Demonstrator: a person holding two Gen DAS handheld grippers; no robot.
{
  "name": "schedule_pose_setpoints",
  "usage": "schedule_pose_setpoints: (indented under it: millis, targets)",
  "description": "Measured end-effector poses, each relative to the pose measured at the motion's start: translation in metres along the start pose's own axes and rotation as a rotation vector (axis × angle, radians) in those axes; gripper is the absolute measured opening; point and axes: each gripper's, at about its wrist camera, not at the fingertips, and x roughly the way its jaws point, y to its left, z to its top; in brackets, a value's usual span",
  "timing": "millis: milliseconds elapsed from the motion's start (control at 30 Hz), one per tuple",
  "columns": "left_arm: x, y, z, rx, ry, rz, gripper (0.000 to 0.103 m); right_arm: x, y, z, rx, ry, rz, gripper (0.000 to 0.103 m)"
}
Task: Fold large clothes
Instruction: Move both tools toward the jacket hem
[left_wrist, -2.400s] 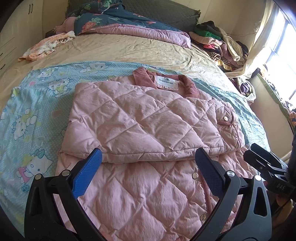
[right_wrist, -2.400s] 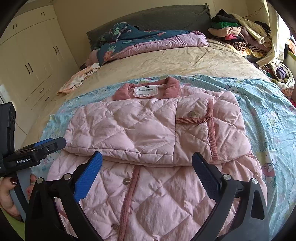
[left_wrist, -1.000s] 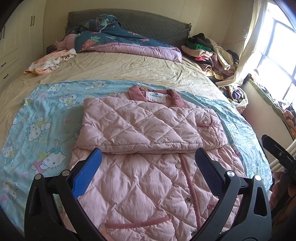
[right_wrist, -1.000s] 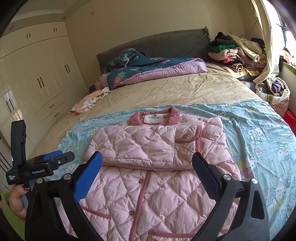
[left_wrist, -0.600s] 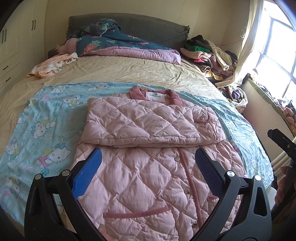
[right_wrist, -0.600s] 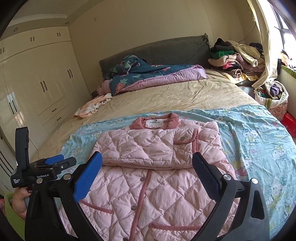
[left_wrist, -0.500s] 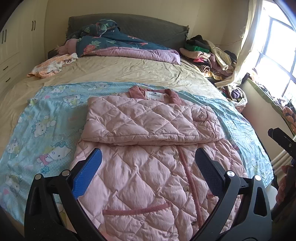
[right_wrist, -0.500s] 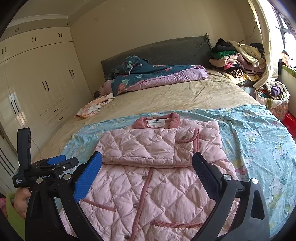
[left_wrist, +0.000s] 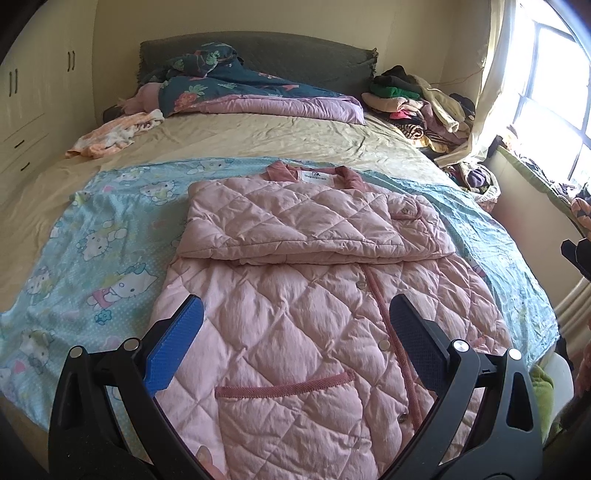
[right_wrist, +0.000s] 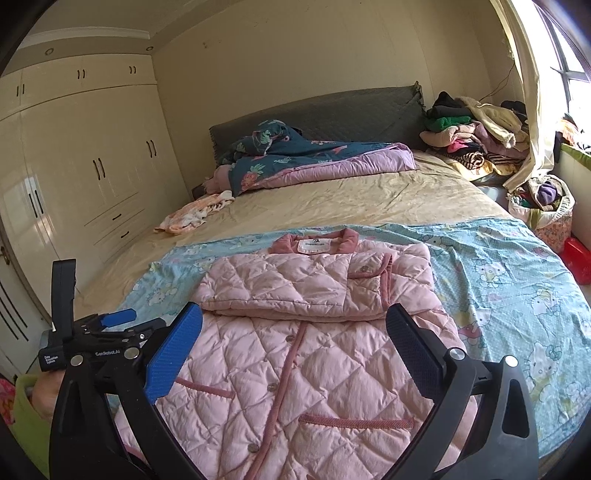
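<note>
Two grippers: both held above the near hem of the coat, touching nothing.
Left gripper (left_wrist: 293, 345): fingers spread wide apart, empty.
Right gripper (right_wrist: 293, 347): fingers spread wide apart, empty.
Pink quilted coat (left_wrist: 314, 295): lies flat on the cartoon-cat sheet (left_wrist: 92, 251), collar away from the cameras; upper part carries a folded-over layer, with the buttoned lower front and pocket trims exposed.
Bed (right_wrist: 351, 199): tan cover; floral duvet (right_wrist: 295, 155) bunched at the headboard.
Clothes heap (right_wrist: 472, 136): piled at the bed's far corner by the window.
Wardrobe (right_wrist: 81, 166): cream doors along the wall.
</note>
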Motion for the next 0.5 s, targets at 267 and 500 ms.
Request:
schedule_pose_setpoints:
  millis: [267, 500]
  targets:
    - [-0.008, 0.007, -0.021, -0.003, -0.004, 0.022, 0.094, -0.004, -0.013, -0.019, 0.01, 0.026, -0.044, 0.099]
    - [-0.006, 0.015, -0.042, -0.013, 0.014, 0.039, 0.094, -0.006, -0.025, -0.038, 0.019, 0.057, -0.085, 0.099]
